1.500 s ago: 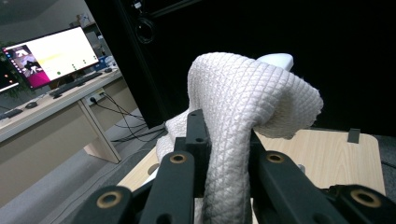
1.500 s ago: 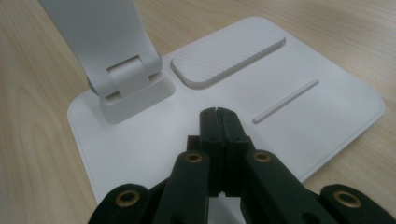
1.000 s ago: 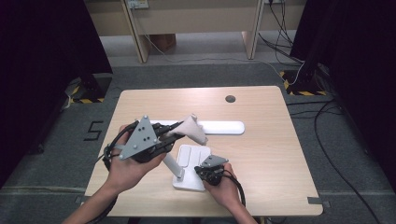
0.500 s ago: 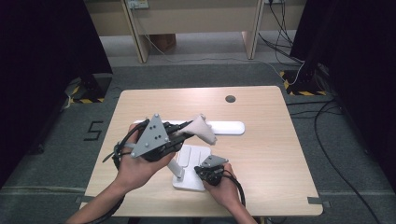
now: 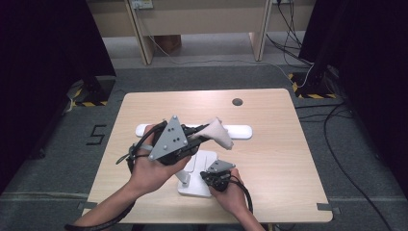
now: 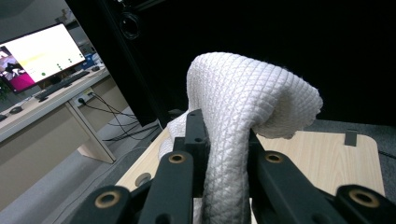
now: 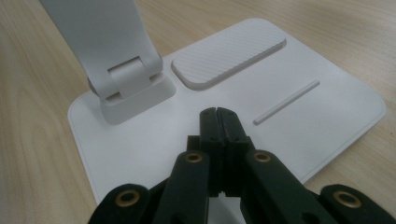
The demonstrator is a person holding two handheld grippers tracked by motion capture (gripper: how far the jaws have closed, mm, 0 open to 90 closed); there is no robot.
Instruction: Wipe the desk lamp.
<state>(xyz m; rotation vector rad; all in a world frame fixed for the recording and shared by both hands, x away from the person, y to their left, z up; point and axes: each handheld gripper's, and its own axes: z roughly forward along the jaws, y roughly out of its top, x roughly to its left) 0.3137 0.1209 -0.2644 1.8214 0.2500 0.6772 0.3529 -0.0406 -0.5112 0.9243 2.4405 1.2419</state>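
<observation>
A white waffle-weave cloth [image 5: 220, 133] [image 6: 243, 107] hangs pinched in my left gripper [image 5: 204, 134] [image 6: 224, 134], which is shut on it above the table's middle. The cloth bunches out past the jaws, close to the long white lamp head [image 5: 239, 131]. Below it stands the white desk lamp's flat base [image 5: 195, 188] [image 7: 289, 112], with its hinged arm [image 7: 123, 70] rising at the left. My right gripper [image 5: 208, 177] [image 7: 218, 114] is shut with nothing between its jaws. Its tips point down at the base's top, near the ribbed pad [image 7: 229, 56].
The light wooden table [image 5: 284, 163] has a round cable hole [image 5: 237, 102] at the back. Two brackets sit on its front edge [image 5: 323, 207]. Desk legs and cables stand on the grey floor behind, and dark curtains hang at both sides.
My left hand has carried the cloth to the right, over the lamp base and nearer the lamp head. The right gripper has stayed on the base.
</observation>
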